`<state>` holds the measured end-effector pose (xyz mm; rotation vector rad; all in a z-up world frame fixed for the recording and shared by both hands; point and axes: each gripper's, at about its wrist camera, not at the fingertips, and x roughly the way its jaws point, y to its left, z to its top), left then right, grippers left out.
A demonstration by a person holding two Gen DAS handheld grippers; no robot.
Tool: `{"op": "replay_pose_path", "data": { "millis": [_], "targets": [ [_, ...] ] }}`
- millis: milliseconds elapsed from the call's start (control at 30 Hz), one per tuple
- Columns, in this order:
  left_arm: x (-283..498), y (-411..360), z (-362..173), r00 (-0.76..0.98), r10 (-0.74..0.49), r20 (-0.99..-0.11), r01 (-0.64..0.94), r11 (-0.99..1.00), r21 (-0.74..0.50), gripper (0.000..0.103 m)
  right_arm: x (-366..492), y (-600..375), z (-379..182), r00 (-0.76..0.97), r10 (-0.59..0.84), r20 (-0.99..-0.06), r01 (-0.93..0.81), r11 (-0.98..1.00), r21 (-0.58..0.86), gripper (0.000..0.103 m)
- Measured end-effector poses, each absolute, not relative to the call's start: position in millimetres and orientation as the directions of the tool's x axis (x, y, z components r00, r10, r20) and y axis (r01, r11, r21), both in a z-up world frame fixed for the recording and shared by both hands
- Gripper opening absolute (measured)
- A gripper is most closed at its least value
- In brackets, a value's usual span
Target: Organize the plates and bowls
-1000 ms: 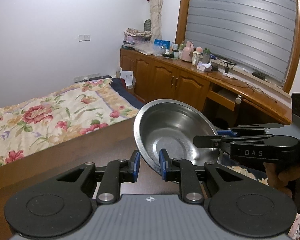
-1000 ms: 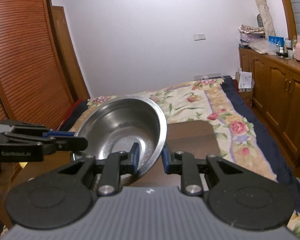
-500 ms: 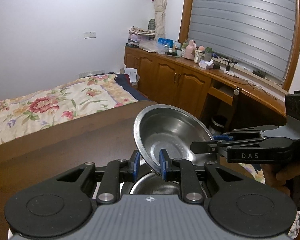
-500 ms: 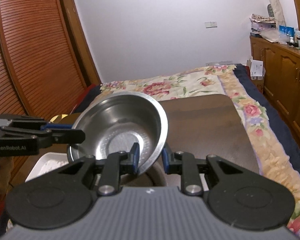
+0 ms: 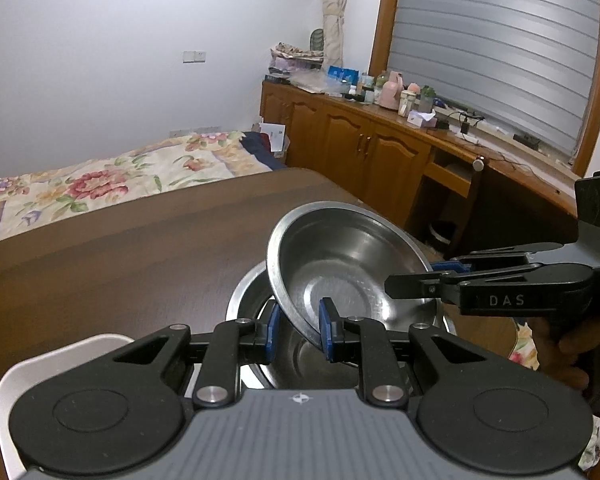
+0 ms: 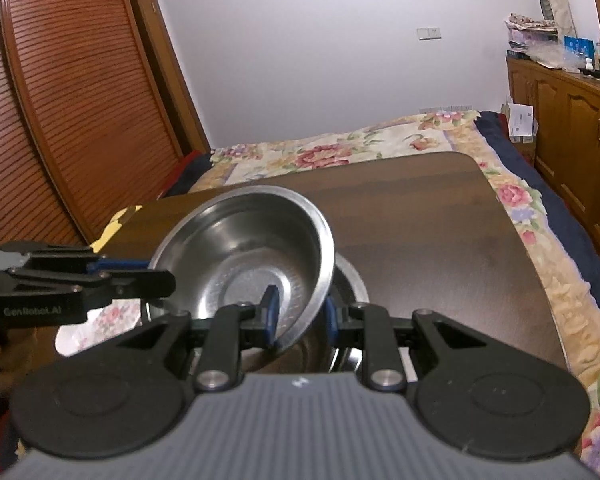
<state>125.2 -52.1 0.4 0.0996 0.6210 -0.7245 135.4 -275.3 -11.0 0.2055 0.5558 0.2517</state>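
Observation:
A steel bowl [image 5: 348, 264] is held tilted between both grippers, just above a second steel bowl [image 5: 252, 292] that sits on the dark wooden table [image 5: 120, 256]. My left gripper [image 5: 298, 328] is shut on the held bowl's near rim. My right gripper [image 6: 298, 312] is shut on the opposite rim of the held bowl [image 6: 244, 248]; the lower bowl [image 6: 352, 280] shows under it. In the left wrist view the right gripper [image 5: 408, 280] comes in from the right. In the right wrist view the left gripper [image 6: 156, 276] comes in from the left.
A white plate [image 5: 60, 360] lies at the table's near left. A floral plate [image 6: 100, 320] lies left of the bowls. A bed with a floral cover [image 6: 360, 148] stands beyond the table. Wooden cabinets [image 5: 364, 152] line the right wall.
Both grippers have lowered the held bowl toward the table. The lower bowl and the plates have come into view beneath it.

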Motion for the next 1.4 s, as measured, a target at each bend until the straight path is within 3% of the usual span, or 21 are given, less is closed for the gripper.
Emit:
{"op": "replay_pose_path", "data": {
  "millis": [633,1400],
  "targets": [
    [123.3,-57.2,-24.8,0.579,-0.545,-0.606,0.627,0.773,-0.097,0.024,130.1,-251.7,-22.8,0.842,0.194,-0.503,-0.174,0.981,0.088,0.027],
    [124.5,-47.7,-21.7,0.621,-0.539,-0.570,0.595,0.797,-0.105,0.023,128.0,-254.6,-22.8,0.862,0.192,-0.468,-0.173,0.981,0.083,0.027]
  ]
}}
